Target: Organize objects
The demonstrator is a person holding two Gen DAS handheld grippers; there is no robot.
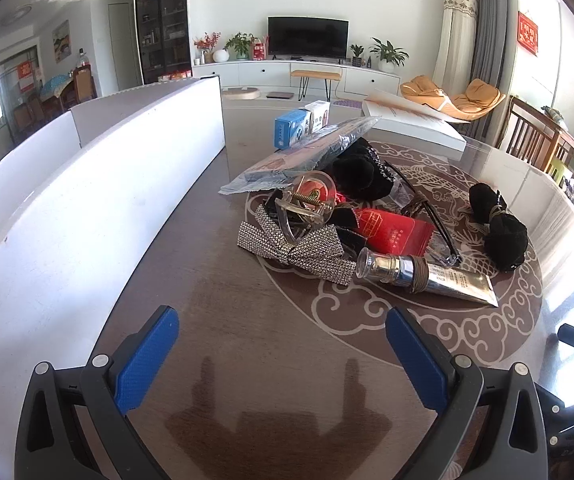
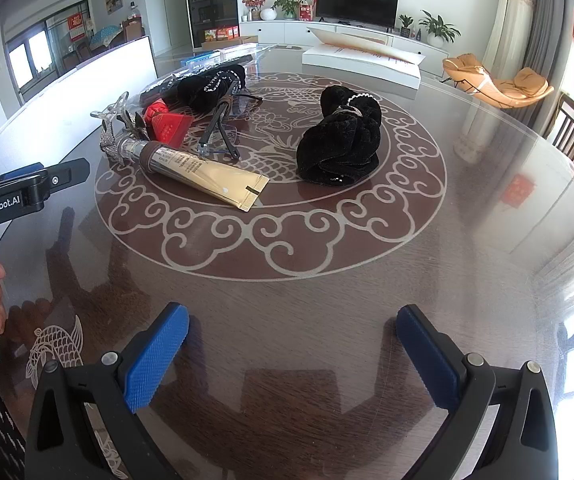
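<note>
The left claw [image 1: 283,344] is hanging wide open and empty at the bottom of its frame, above bare bench [image 1: 215,280]; the right claw [image 2: 293,342] is gaping empty too, low in its own view. The heap to be sorted is sitting mid-frame in the left view, on the patterned circle, with a white box [image 1: 87,200] curving along the left.

Nearest the left claw, the sparkly bow [image 1: 293,254] is looking light and fairly stiff; pinching its narrow centre is probably safest. The tube [image 1: 427,278] is lying just beside it, smooth and likely slippery, better taken across its flat crimped end. The clear hair clip [image 1: 305,204] seems brittle. The black scrunchie [image 2: 341,136], lying apart at centre in the right view, should squash easily anywhere.

The glasses [image 2: 223,124] are partly buried, and the plastic bag's [image 1: 303,152] contents are staying hard to make out.
</note>
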